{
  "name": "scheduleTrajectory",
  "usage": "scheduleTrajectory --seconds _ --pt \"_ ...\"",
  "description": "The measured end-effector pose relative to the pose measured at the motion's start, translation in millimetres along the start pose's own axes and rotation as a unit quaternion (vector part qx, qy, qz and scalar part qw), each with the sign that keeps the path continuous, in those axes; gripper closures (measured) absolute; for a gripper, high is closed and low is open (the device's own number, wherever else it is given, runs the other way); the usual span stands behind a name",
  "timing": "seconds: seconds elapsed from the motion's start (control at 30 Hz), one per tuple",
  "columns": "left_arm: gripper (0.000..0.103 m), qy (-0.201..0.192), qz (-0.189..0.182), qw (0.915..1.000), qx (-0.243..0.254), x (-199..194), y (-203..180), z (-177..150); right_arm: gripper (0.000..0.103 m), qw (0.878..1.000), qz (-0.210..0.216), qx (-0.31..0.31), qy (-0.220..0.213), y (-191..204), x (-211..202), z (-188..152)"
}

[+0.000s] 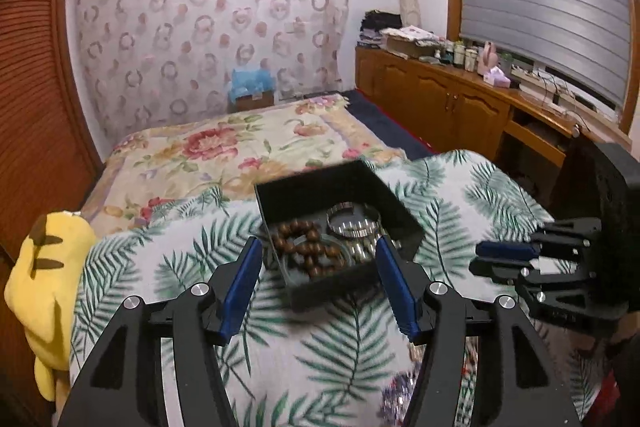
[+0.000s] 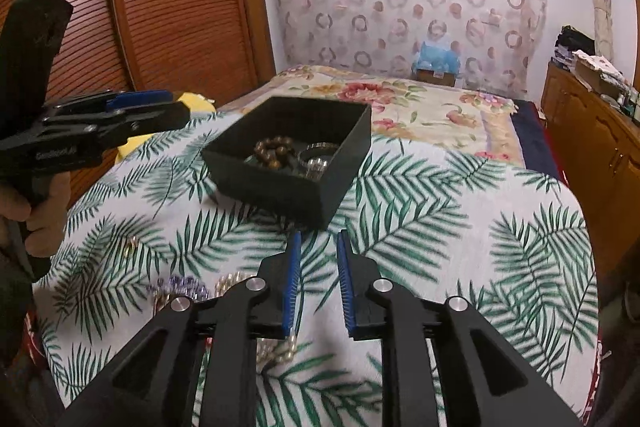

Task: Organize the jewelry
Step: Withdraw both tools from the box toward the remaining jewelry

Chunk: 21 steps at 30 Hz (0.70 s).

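A black square box sits on a palm-leaf cloth over the bench, at the foot of a floral bed. Inside the box lie a brown wooden bead bracelet and a ribbed silver bangle, apparently already sorted. More jewelry waits loose on the cloth, nearer the person than the box: pale pearl beads and a purple sparkly piece, both partly hidden.

The left hand-held gripper hovers released, its jaws spread to either side of the box's near wall, probably to steady it. The right hand-held gripper hangs just short of the box, its blue ridged pads a narrow gap apart, grasping nothing.
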<state>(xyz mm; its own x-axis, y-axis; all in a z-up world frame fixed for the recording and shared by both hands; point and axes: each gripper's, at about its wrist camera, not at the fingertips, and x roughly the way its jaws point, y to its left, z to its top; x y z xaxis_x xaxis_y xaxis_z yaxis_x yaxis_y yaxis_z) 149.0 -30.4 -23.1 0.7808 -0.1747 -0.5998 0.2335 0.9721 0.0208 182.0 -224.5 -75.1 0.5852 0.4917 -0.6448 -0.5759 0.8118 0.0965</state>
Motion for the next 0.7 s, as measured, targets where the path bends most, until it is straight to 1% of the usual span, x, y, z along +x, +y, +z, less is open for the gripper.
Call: scheduleTrajectory --seconds 0.13,0.3,0.53,0.63,0.7 --pt "0.045 0.013 -0.009 0.9999 -0.003 -1.9 -4.1 -17.0 0.083 1.000 -0.004 -0.012 0.016 2.7 0.6 -10.7" --pt "0.045 0.033 -0.016 0.9993 -0.005 -2.1 -5.3 -41.2 0.083 0.998 0.002 -0.025 0.052 8.7 5.9 -25.1" --pt "0.045 0.064 -0.029 0.9975 -0.008 3.6 -7.8 -62.9 0.083 0.995 0.010 -0.048 0.086 19.0 15.3 -35.6" --pt "0.045 0.073 -0.034 0.9967 -0.009 4.7 -9.3 -69.2 0.083 0.995 0.001 -0.047 0.088 18.2 16.0 -34.5" --pt "0.045 0.078 -0.036 0.9962 -0.008 5.9 -11.0 -72.7 0.086 0.995 -0.012 -0.049 0.090 16.3 15.2 -34.5"
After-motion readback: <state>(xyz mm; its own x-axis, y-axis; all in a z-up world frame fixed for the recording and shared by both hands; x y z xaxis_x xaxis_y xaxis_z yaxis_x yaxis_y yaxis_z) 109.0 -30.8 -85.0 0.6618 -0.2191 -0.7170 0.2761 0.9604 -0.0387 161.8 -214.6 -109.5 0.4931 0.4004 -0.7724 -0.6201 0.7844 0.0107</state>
